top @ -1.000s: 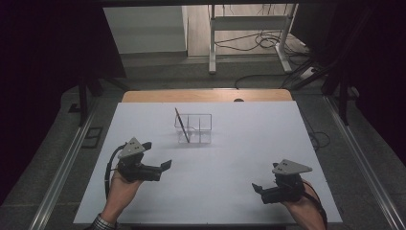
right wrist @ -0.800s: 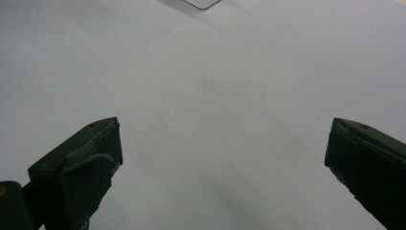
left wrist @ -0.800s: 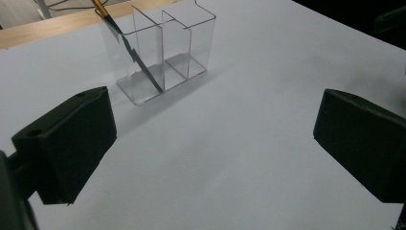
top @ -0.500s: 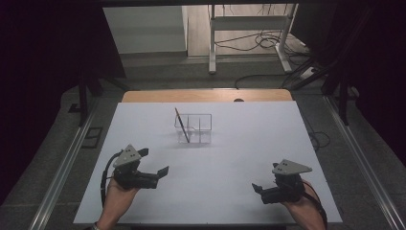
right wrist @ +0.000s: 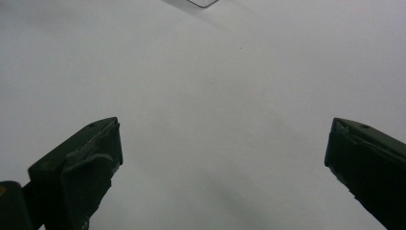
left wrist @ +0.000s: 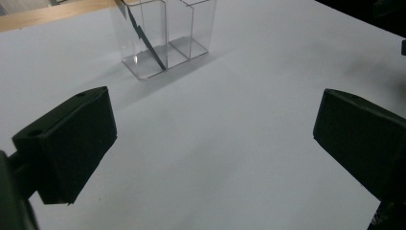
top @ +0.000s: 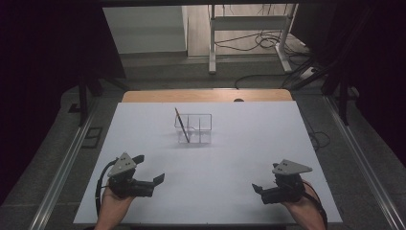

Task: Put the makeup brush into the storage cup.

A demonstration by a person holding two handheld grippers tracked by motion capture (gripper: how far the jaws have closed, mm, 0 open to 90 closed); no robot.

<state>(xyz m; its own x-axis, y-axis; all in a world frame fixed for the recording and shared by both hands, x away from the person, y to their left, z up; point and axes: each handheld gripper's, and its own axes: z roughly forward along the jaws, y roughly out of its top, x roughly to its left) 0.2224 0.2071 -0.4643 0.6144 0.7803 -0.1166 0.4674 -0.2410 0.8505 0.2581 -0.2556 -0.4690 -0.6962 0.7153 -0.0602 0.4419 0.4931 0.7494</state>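
Out past the middle of the white bench (top: 239, 158) stands one clear box (top: 194, 128), split into compartments, and one dark thin stick (top: 182, 125) leans inside it, tilted, its top toward the far left and its foot down in the left compartment. Both sit well apart from either hand. Down at the near left, the left gripper (top: 148, 173) rests low over the bench, its two fingers (left wrist: 72, 143) spread wide with bare surface between them; from the left gripper view the clear box sits far ahead and to the left of the gap, the stick slanting across its nearest cell. Over at the near right, the right gripper (top: 257, 188) sits by the bench's near edge, its pair of fingers (right wrist: 81, 163) wide apart too, gripping nothing, pointed across plain white surface with just a corner of the box peeking in at the top. Count it up: two grippers, one box, one stick.
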